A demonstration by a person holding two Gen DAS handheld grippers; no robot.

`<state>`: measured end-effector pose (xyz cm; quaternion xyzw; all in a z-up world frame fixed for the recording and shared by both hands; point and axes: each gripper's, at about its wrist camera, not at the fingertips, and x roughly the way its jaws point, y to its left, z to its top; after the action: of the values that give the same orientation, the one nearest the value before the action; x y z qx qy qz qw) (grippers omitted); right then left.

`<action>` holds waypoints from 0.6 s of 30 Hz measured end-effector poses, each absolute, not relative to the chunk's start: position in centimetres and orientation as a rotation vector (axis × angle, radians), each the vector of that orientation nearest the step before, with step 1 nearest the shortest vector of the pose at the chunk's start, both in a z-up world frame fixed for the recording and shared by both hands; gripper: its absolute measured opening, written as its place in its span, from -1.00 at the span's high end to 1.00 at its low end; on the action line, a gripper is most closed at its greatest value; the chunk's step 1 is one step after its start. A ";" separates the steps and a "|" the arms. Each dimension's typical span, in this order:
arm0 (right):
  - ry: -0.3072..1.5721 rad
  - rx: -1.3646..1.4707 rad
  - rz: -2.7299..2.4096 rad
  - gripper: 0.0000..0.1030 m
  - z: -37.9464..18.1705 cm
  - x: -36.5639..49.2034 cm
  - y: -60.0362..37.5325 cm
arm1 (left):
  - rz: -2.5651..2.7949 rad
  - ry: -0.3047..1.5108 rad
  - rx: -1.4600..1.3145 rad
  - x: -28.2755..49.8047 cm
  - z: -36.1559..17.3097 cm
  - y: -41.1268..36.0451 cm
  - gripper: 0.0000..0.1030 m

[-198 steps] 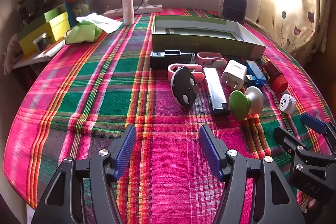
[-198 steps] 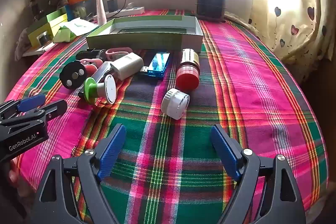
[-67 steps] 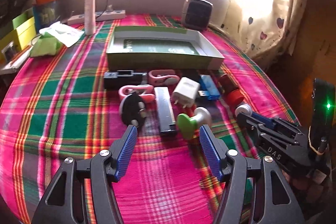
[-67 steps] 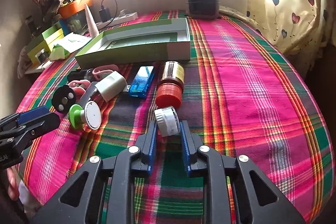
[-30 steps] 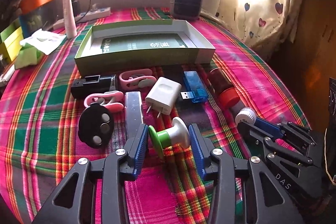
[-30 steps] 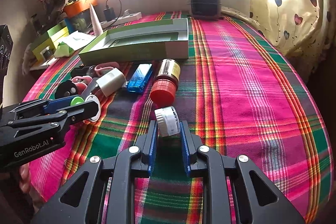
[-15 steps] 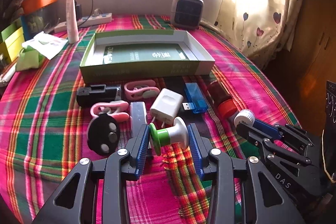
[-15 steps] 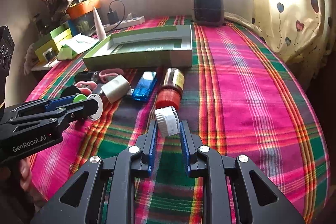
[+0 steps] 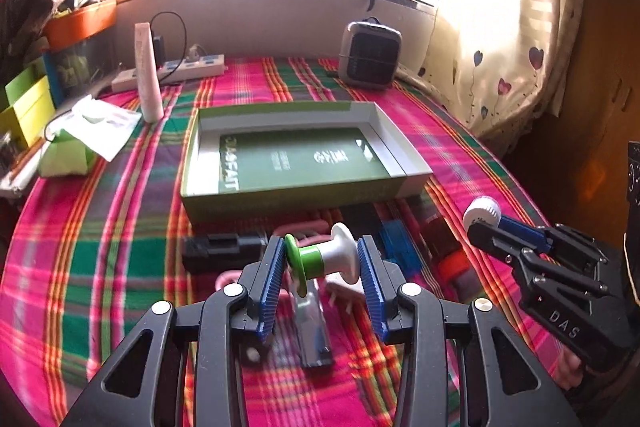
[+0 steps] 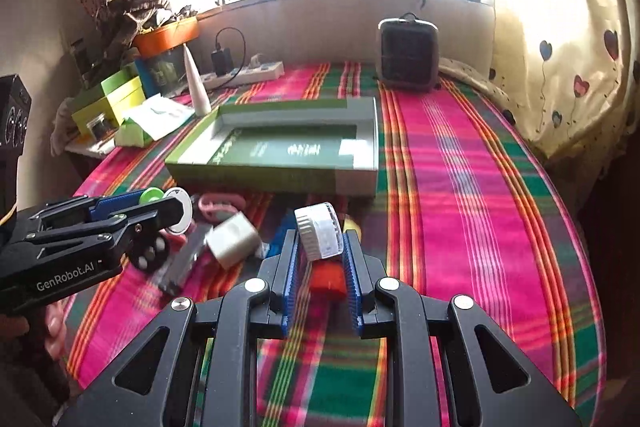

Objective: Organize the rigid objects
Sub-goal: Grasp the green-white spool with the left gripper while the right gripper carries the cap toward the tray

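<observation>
My left gripper (image 9: 322,261) is shut on a green and white spool-shaped holder (image 9: 322,259) and holds it above the table. My right gripper (image 10: 320,243) is shut on a white ribbed cap (image 10: 320,231), also raised; it shows in the left wrist view (image 9: 482,213). An open green box (image 9: 296,157) lies just beyond. On the plaid cloth below lie a white charger plug (image 10: 232,239), a blue USB stick (image 9: 400,249), a red-capped bottle (image 9: 448,259), a black block (image 9: 222,249), pink clips (image 10: 222,205) and a silver lighter (image 9: 314,331).
A small heater (image 9: 370,55) stands at the back of the table. A power strip (image 9: 184,71), a white tube (image 9: 146,73), green tissue packs (image 9: 80,147) and stacked boxes (image 10: 112,99) sit at the back left. The table's right edge drops off by the curtain (image 10: 568,59).
Both grippers have risen and moved toward the green box, each carrying its object. The items left on the cloth now lie under and behind the fingers.
</observation>
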<state>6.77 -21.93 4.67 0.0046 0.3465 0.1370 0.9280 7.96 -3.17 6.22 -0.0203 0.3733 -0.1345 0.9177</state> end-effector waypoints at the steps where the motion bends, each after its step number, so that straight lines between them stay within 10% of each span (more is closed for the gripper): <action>1: 0.710 0.010 0.283 0.57 4.8 7.1 -21.8 | -0.272 0.767 -0.047 8.4 6.4 -2.9 0.29; 18: 0.751 -0.012 0.288 0.57 5.5 16.2 -20.0 | -0.241 0.790 -0.060 17.3 6.7 0.3 0.29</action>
<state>16.15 -20.04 5.52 -0.0060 0.3654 0.1402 0.9202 17.34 0.28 6.73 -0.0293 0.3836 -0.1172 0.9155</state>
